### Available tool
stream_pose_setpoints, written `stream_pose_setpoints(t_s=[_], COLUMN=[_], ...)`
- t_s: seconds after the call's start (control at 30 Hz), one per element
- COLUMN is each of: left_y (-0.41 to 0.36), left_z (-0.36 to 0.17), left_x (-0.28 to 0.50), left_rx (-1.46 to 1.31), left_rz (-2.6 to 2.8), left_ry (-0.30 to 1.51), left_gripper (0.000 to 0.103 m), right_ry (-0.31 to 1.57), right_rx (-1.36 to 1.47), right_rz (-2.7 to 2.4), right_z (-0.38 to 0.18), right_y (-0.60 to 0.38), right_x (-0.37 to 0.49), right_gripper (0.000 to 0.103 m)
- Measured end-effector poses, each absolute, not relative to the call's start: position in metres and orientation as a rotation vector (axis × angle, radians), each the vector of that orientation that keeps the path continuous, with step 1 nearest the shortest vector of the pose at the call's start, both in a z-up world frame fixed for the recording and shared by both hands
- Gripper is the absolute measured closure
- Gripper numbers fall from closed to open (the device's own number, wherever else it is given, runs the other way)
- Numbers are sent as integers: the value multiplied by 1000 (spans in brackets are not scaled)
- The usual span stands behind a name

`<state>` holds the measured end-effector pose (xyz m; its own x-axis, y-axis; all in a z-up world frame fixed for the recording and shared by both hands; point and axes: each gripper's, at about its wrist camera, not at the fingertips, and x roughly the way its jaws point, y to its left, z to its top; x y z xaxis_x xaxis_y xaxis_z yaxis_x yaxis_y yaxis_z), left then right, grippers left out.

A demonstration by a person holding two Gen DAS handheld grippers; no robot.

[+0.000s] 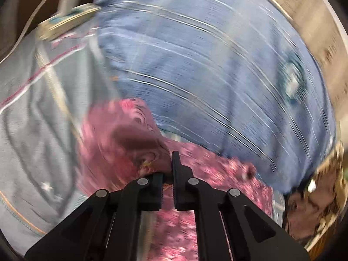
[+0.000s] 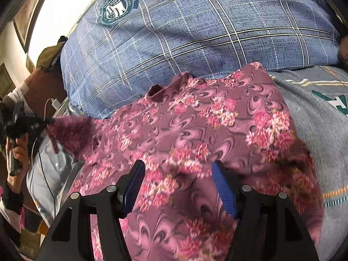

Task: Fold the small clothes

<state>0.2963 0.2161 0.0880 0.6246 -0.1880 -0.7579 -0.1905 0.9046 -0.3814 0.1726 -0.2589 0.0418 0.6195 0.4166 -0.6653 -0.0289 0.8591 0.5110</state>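
A pink floral garment (image 2: pixel 195 119) lies spread over the bedding, with its neck opening toward the far side. My right gripper (image 2: pixel 178 178) hovers over its near part with the blue pads (image 2: pixel 224 189) wide apart; cloth lies beneath them and nothing is pinched. At the far left of the right wrist view, my left gripper (image 2: pixel 41 122) pulls a corner of the garment out sideways. The left wrist view is motion-blurred. It shows my left gripper (image 1: pixel 168 169) shut on a bunched fold of the same garment (image 1: pixel 113 134).
A blue plaid pillow (image 2: pixel 184 32) with a round badge lies behind the garment. Grey printed bedding (image 2: pixel 315 130) is on the right. A white charger and cable (image 2: pixel 55 104) sit by the bed's left edge, beside the hand (image 2: pixel 17 150) holding the left gripper.
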Motion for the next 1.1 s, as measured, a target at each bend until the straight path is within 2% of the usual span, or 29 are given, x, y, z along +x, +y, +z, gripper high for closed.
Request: stream_pose_setpoints(t_s=[0.27,0.5,0.63,0.67,0.73,0.8,0.87,0.97,1.1], left_y=[98,-11,-62,-72,-88,-103,-111,-105,-43], left_z=[76,22,-9,-13,-17,-17,-9,18,59], left_x=[299,310,304,301,296,287,273,247,227], left_rx=[-364,-236,-44,18,137,237,299,293,103], left_rz=[-154,-188,-106,-73,-12,12,5,-78,-143], left_ry=[975,1126,1170,1162,1152,1138,1103,1060,1037], left_gripper=[99,98,98,96,85,65,52,46,38], right_ry=[883,879,886,887,887,885,882,873,849], right_rx=[503,533,558,561,564,561,561,563,523], right_rz=[248,206,185,183,182,181,177,176,241], right_z=[42,41,36,35,33,34,35,39,57], right_y=[-276,-303,-316,-318,-321,-322,-322,-319,-296], right_x=[151,136,130,128,127,127,128,135,151], right_gripper=[37,37,37,37,37,38,37,36,36])
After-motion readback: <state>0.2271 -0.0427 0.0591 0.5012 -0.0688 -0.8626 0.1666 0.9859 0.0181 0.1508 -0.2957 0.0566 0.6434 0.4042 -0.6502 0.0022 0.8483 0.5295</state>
